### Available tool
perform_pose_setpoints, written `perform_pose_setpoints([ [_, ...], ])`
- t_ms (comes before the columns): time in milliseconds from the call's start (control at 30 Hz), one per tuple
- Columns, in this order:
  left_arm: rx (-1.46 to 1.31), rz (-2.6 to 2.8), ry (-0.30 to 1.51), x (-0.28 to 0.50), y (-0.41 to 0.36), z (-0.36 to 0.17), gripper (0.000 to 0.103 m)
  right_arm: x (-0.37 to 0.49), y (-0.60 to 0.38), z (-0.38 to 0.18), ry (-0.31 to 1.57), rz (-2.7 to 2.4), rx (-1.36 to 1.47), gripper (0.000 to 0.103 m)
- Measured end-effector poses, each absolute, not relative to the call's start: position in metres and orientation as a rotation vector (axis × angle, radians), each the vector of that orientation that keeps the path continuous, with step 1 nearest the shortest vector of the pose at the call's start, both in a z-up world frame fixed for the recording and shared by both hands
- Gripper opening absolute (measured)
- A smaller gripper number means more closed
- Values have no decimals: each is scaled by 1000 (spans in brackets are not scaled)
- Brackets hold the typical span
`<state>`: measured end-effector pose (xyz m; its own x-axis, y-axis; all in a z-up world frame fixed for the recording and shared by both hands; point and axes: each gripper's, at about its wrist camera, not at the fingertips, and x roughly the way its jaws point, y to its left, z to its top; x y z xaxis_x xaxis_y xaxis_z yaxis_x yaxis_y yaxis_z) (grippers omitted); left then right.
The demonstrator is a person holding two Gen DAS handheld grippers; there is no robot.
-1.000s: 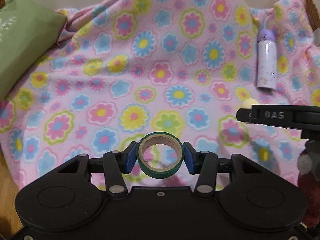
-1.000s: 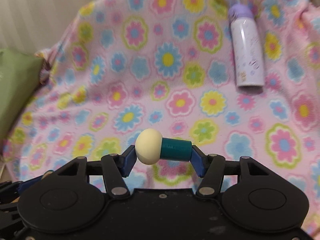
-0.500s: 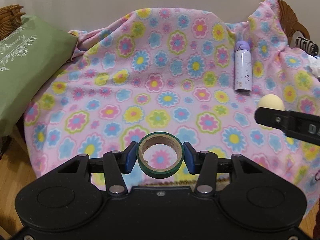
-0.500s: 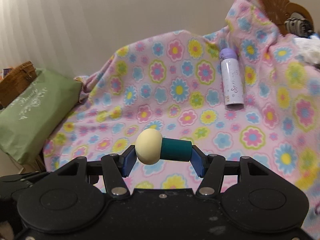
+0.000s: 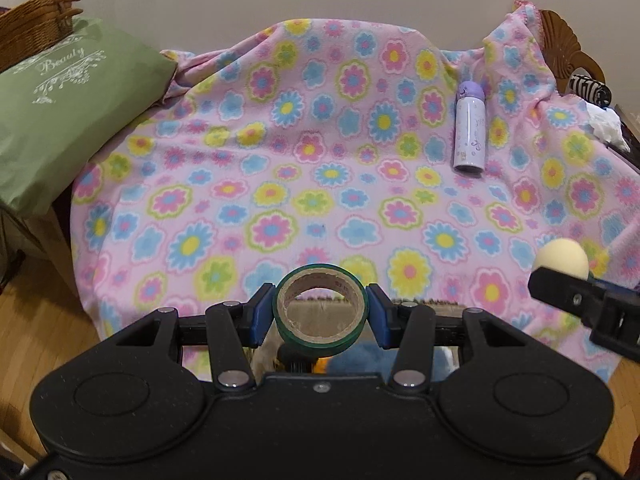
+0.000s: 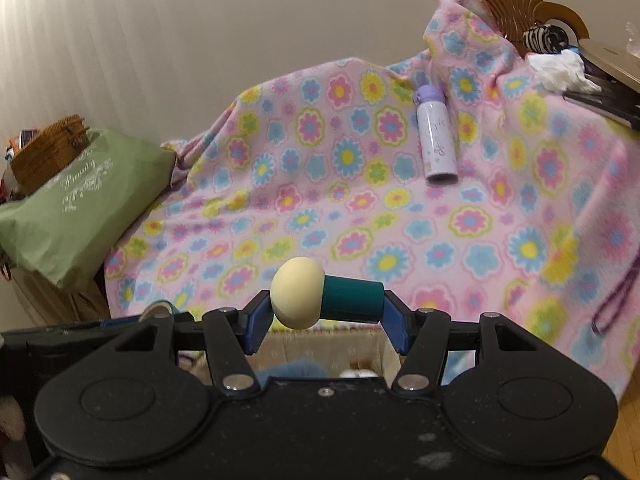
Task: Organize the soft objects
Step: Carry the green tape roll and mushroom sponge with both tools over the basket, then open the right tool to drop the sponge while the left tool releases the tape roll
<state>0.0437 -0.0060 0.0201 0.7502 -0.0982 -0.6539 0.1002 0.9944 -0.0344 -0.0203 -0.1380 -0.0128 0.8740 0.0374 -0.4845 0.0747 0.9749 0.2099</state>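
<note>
- The left gripper (image 5: 320, 312) is clamped on a roll of green tape (image 5: 320, 311), its blue pads pressing the roll from either side, the cardboard core facing the camera.
- The right gripper (image 6: 326, 307) is closed on a toy mushroom (image 6: 324, 298), cream cap against the left pad and teal stem against the right; in the left wrist view the same cap shows at 3 o'clock.
- Beyond both tools lies a pink flowered blanket (image 5: 280, 184) draped over a bed or couch, against a pale wall.
- A lilac bottle (image 5: 470, 128) lies on the blanket at about 1 o'clock from the tape, well apart from both grippers.
- A green pillow (image 5: 60, 120) with white lettering sits at 10 o'clock, a wicker basket (image 5: 36, 24) just behind it.
- At 2 o'clock, past the blanket's edge, a striped black-and-white item and white cloth (image 6: 560, 68) rest by a carved wooden frame.
- Below the grippers, something blue and fluffy (image 5: 360, 356) shows, possibly a soft toy in a box; the view is too blocked to be sure.
</note>
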Motion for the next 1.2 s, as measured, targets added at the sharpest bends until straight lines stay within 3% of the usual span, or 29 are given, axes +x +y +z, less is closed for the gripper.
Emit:
perform_pose_setpoints([
  [933, 22, -90, 828, 40, -10, -13, 49, -30, -137, -46, 683, -4, 241, 59],
  [1067, 24, -90, 824, 40, -11, -12, 59, -31, -136, -44, 679, 1, 231, 59],
  [1200, 28, -89, 814, 40, -12, -10, 62, -31, -137, -43, 668, -5, 221, 61],
])
